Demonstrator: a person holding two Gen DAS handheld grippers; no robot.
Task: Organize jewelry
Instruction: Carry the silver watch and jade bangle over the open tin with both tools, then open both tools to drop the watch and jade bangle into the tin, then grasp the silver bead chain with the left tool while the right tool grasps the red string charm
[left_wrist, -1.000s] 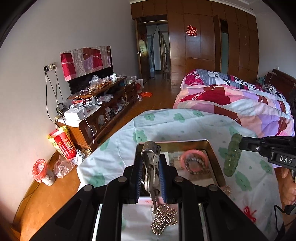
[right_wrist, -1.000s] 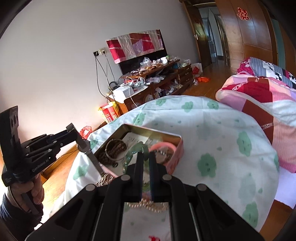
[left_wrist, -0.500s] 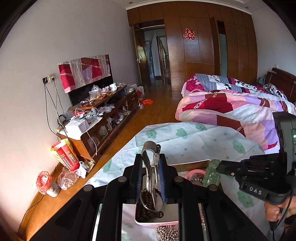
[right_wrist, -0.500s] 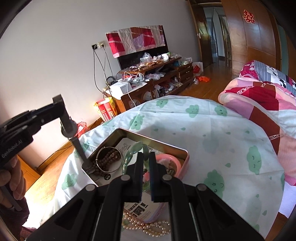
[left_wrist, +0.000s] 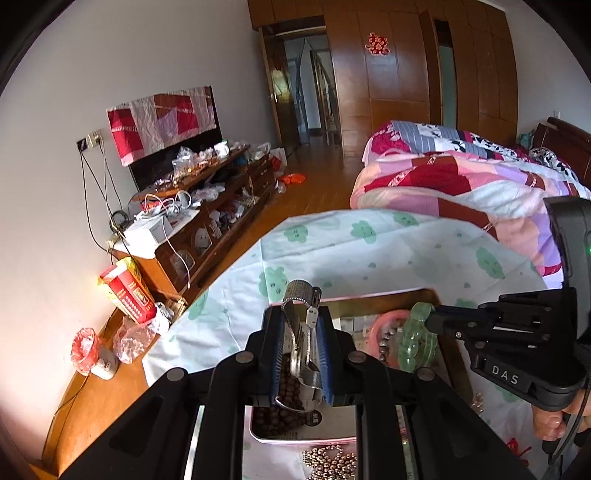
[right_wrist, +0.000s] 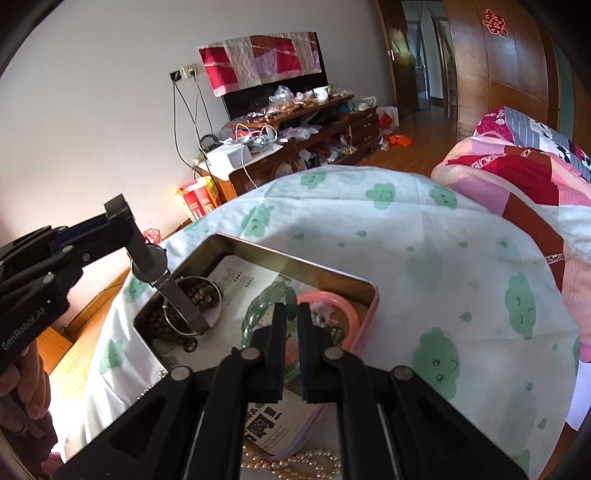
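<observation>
Left gripper (left_wrist: 300, 345): fingers clenched on a metal-band watch (right_wrist: 155, 264), band hanging lengthwise over the brown beads in the tin's (right_wrist: 325, 269) left end. Right gripper (right_wrist: 291, 332): fingers clamped on the green bangle (right_wrist: 258, 310), poised above the tin's middle, beside the pink bangle (right_wrist: 351, 314); both items sit directly over the tin, so release needs only lowering.

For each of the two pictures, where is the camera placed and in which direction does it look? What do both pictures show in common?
Left wrist view: sits on the left gripper, which grips a watch; looks down over the tin toward the bed; the right gripper enters from the right.
Right wrist view: sits on the right gripper, which grips a green bracelet; looks over the tin toward the TV cabinet; the left gripper and a hand show at left.
Shared: tin, watch, green bracelet, brown beads.
</observation>
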